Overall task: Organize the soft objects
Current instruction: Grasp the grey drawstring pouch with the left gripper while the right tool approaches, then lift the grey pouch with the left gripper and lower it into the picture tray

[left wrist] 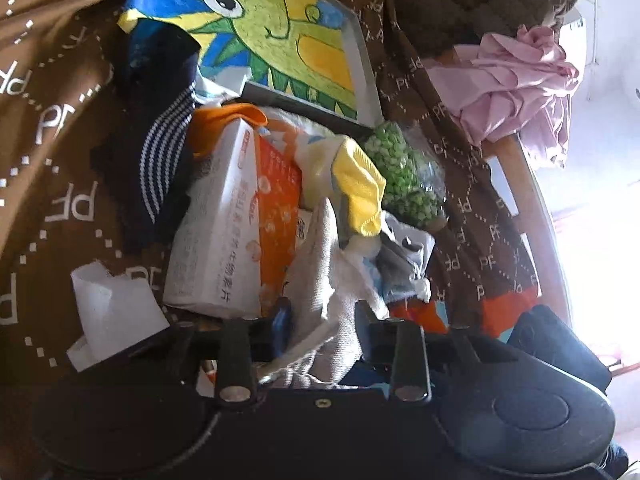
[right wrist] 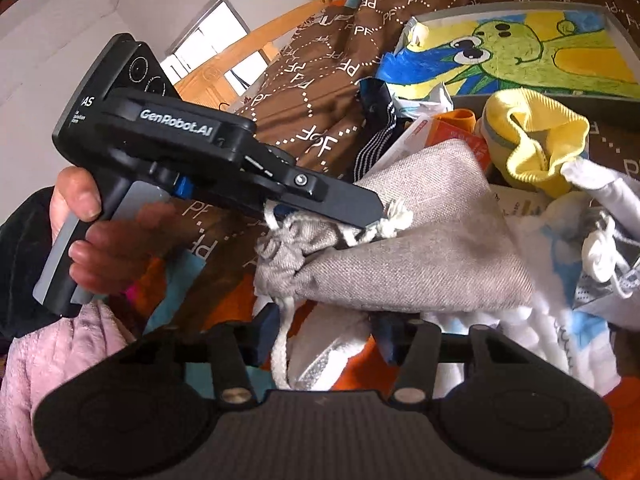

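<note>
Grey woven drawstring pouch (right wrist: 420, 240), bunched neck, white cord (right wrist: 394, 216)

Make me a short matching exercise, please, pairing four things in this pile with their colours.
Things:
1. drawstring bag
2. sock
3. bedspread
4. crumpled garment

Colours:
A. pink
B. brown with white letters
C. grey
D. yellow

Pairs: 1-C, 2-D, 3-B, 4-A
</note>
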Motion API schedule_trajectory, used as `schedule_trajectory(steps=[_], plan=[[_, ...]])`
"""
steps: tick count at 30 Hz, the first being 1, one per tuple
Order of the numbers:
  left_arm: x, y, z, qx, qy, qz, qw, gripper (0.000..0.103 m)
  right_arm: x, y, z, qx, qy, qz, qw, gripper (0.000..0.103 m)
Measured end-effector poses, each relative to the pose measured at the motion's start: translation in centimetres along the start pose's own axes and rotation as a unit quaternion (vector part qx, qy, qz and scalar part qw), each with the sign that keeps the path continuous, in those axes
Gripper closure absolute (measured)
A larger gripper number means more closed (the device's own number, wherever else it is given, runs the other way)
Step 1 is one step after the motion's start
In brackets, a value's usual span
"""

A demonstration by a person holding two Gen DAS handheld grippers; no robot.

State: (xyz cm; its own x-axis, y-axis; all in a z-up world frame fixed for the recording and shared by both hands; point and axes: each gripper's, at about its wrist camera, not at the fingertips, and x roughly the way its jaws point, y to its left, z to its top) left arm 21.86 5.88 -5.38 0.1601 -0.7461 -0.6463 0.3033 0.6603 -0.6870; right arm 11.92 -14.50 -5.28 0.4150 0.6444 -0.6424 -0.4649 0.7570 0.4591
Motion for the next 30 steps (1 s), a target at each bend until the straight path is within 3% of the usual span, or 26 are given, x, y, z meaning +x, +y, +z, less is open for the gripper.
schedule_trajectory(steps=[5,6,7,8,10,14,18,23,25,28,30], plan=[[0.5,-0.3,-0.3,0.012,0.015,-0.005,0.9998,0.061,0.5,0.3,-0.2,-0.005,0.01,-0.005,1.0,0.047],[0.6,-0.5,-0.3,0.018,0.017,-0.001,0.9997,0.068,0.6,0.3,-0.2,-0.006,0.012,-0.005,1.0,0.047],[0.6,-0.6,-0.4,0.024,0.016,0.007,0.9996,0.084,0.6,0.3,-0.2,-0.006,0.013,-0.006,1.0,0.047],[0.6,-0.7,-0.4,0.027,0.013,0.015,0.9994,0.091,0.6,0.2,-0.2,-0.005,0.012,-0.005,1.0,0.047],[0.1,-0.3,-0.2,0.011,0.0,0.007,0.9999,0.094,0.5,0.1,-0.2,0.0,0.01,0.001,1.0,0.047],[-1.7,0.1,0.2,-0.001,-0.055,0.013,0.9984,0.095,0.4,0.0,-0.1,0.008,0.011,0.018,1.0,0.047],[-3.1,-0.3,0.3,0.011,-0.104,0.046,0.9934,0.095,0.5,-0.2,-0.2,0.017,0.016,0.037,0.999,0.046],[-4.9,0.0,0.8,0.007,-0.151,0.072,0.9859,0.095,0.5,-1.6,-0.2,0.06,0.004,0.025,0.998,0.046],[-5.2,0.3,0.9,0.002,-0.155,0.071,0.9853,0.095,0.7,-2.7,-0.3,0.094,-0.001,0.021,0.995,0.05],[-5.2,0.7,1.0,-0.004,-0.151,0.07,0.9861,0.095,1.0,-3.3,-0.6,0.116,-0.001,0.018,0.993,0.068],[-5.0,0.5,0.9,-0.003,-0.149,0.068,0.9865,0.095,1.3,-3.3,-0.7,0.12,0.003,0.027,0.992,0.072]])
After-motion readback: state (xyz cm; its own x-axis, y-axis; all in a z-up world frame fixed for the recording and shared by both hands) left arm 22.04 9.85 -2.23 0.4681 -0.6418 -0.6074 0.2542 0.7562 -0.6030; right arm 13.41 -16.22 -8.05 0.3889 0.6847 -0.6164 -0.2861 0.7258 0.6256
